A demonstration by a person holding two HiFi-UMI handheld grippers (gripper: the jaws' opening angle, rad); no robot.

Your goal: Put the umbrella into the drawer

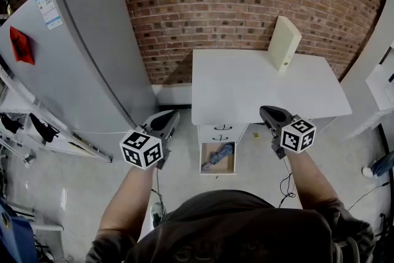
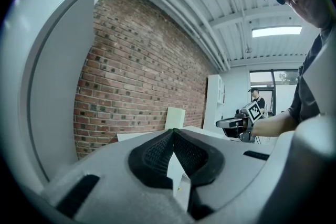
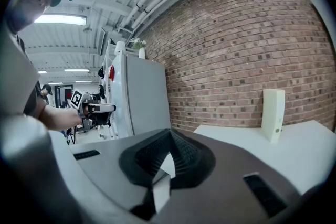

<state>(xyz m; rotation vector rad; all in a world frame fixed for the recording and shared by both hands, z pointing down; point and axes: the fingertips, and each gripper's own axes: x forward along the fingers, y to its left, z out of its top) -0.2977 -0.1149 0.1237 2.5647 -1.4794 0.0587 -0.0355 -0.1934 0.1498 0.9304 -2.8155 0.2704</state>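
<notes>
Below the tabletop (image 1: 246,89), the umbrella (image 1: 218,155) already lies in the open drawer (image 1: 217,170); your left gripper (image 1: 172,115) and right gripper (image 1: 266,111) hover empty, fingers pressed together; next, likely push the drawer shut

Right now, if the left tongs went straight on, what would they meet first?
Probably the white table, whose edge shows just past the left tongs; the cream box stands farther on. Depth is unclear.
</notes>
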